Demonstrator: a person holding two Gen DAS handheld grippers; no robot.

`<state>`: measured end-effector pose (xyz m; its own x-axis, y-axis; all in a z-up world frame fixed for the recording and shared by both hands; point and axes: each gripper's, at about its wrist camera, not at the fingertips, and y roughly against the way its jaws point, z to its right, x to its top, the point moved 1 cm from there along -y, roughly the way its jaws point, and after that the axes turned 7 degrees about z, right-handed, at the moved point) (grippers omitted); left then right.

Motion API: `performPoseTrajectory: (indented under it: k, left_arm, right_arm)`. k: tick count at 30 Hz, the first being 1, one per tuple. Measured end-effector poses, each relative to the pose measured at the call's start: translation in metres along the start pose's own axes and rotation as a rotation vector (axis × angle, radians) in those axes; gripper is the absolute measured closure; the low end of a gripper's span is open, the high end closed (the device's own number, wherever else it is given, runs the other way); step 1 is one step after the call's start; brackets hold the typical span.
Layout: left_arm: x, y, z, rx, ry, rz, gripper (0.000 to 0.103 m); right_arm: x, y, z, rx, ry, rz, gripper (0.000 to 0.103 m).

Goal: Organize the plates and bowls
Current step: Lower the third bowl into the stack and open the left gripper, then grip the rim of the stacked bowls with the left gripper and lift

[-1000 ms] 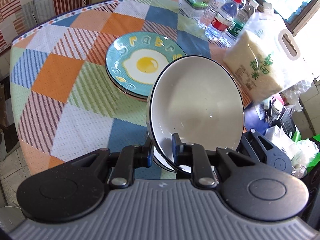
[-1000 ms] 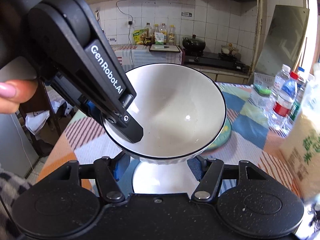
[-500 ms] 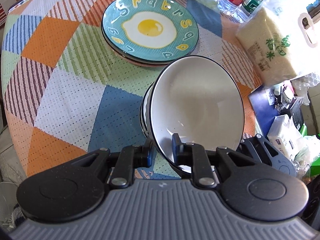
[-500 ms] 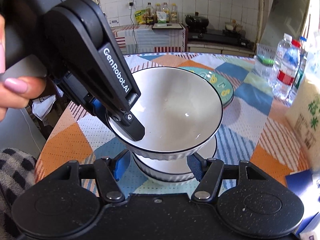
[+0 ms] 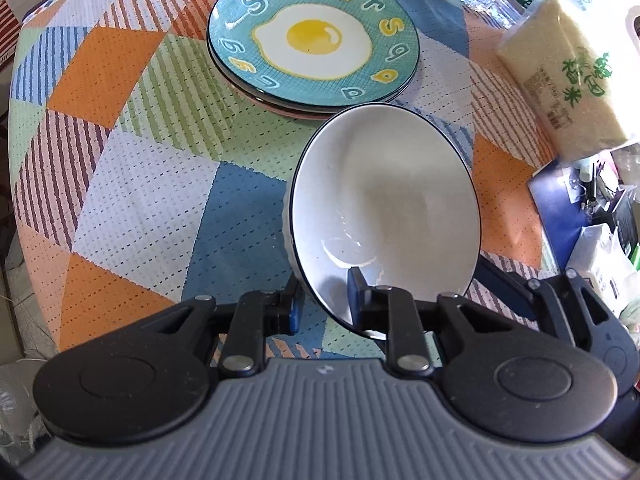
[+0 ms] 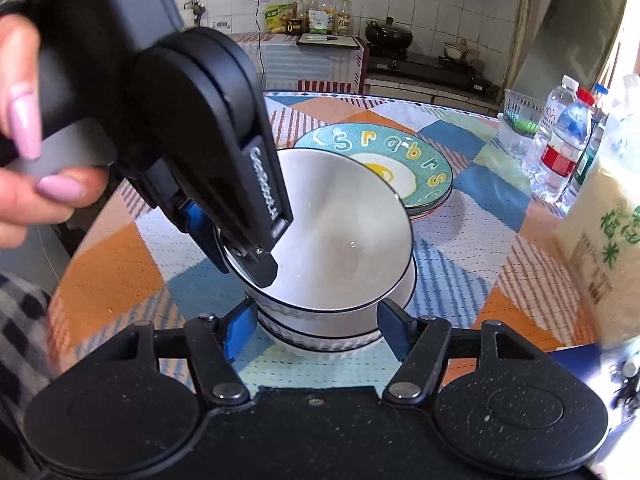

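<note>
My left gripper [image 5: 324, 300] is shut on the rim of a white bowl [image 5: 384, 216] with a dark edge. In the right wrist view this bowl [image 6: 344, 240] sits tilted in the top of a stack of white bowls [image 6: 320, 332] on the table. My right gripper [image 6: 316, 328] is open, its blue pads on either side of the lower bowls, not touching. The left gripper [image 6: 248, 248] pinches the bowl's left rim. A stack of plates, the top one teal with a fried-egg picture [image 5: 314, 36] [image 6: 400, 160], lies just beyond.
A patchwork tablecloth [image 5: 140, 200] covers the round table. A bag of rice [image 5: 568, 76] [image 6: 604, 240] and water bottles [image 6: 564, 148] stand at the right. A clear plastic basket [image 6: 516, 112] sits behind them. A kitchen counter and stove are in the background.
The left gripper has lowered the held bowl onto the stack of bowls, and it now rests tilted in the top one. The right gripper stays open around the stack.
</note>
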<state>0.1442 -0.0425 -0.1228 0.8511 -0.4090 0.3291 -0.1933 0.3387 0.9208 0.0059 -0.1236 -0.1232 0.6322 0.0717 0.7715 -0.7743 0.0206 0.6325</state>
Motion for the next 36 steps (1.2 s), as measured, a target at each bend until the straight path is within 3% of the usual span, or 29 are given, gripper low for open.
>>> performPoseTrajectory:
  k: [6,9,12,14,18,20,24,29,32,36]
  left_arm:
    - [-0.003,-0.002,-0.005,-0.033,0.052,0.015,0.073]
    - [-0.007,0.008,-0.012,-0.069,0.094,0.061,0.062]
    - [-0.011,0.022,-0.023,-0.099,0.145,0.119,0.061]
    - [-0.013,0.028,-0.029,-0.095,0.159,0.156,0.056]
    - [-0.013,0.029,-0.035,-0.008,0.129,0.216,0.05]
    - [-0.013,0.025,-0.039,-0.034,0.136,0.241,0.046]
    - [-0.017,0.008,-0.039,-0.09,0.164,0.231,0.045]
    - [-0.021,-0.014,-0.037,-0.077,0.181,0.21,0.045]
    - [-0.023,-0.02,-0.038,-0.039,0.159,0.208,0.044]
    - [-0.023,-0.024,-0.043,-0.08,0.186,0.195,0.044]
  right_arm:
    - [-0.003,0.004,0.002,-0.014,0.036,0.019,0.026]
    - [-0.003,0.01,0.005,-0.01,0.055,0.03,0.026]
    - [-0.005,0.02,0.014,0.007,0.054,0.066,0.021]
    - [-0.009,0.024,0.023,0.034,0.056,0.083,0.011]
    - [-0.028,0.016,0.033,0.05,0.136,0.079,0.008]
    - [-0.037,0.006,0.034,0.061,0.184,0.056,0.008]
    - [-0.051,-0.01,0.043,0.149,0.102,0.057,0.008]
    - [-0.058,-0.034,0.051,0.217,-0.054,0.061,0.007]
    - [-0.059,-0.042,0.047,0.224,-0.053,0.083,0.007]
    - [-0.059,-0.053,0.042,0.215,-0.02,0.104,0.007]
